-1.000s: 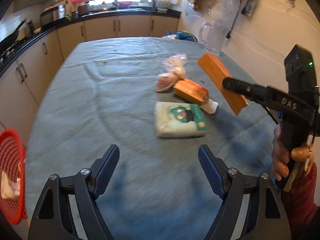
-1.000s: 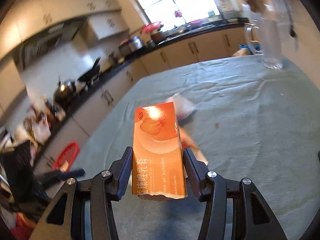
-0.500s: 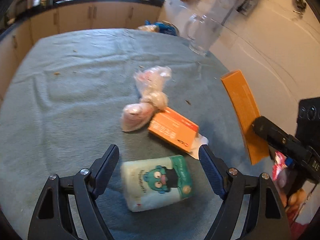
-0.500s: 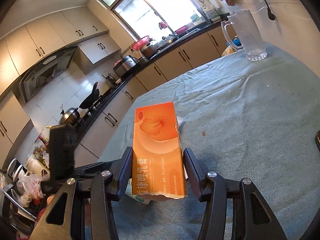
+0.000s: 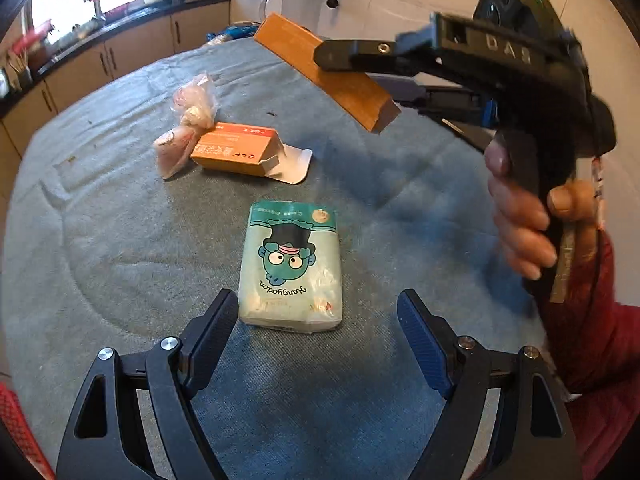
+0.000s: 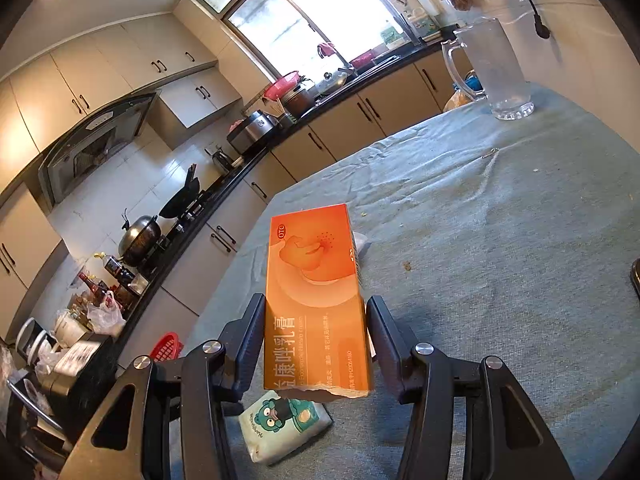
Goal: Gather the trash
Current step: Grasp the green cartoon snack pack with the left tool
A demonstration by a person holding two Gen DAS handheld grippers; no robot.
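A teal tissue pack (image 5: 292, 268) with a cartoon face lies on the grey-blue tablecloth (image 5: 120, 248), just ahead of my open left gripper (image 5: 314, 340), whose jaws hold nothing. Beyond it lie a second orange box (image 5: 236, 150) with an open flap and a knotted pink plastic bag (image 5: 186, 124). My right gripper (image 6: 316, 338) is shut on a tall orange carton (image 6: 316, 296), held in the air above the table. In the left wrist view that carton (image 5: 324, 72) and the right gripper (image 5: 384, 56) hang at the upper right. The tissue pack (image 6: 284, 428) shows under the carton.
A clear glass jug (image 6: 492, 72) stands at the table's far edge by the wall. A red basket (image 6: 166, 346) sits low off the table's left side, toward the kitchen counter (image 6: 224, 184) with pots. A hand in a red sleeve (image 5: 524, 224) grips the right tool.
My left gripper has swung round and dropped closer to the tissue pack, which now lies lengthwise just ahead of its jaws. The right gripper keeps the orange carton, with only a slight roll.
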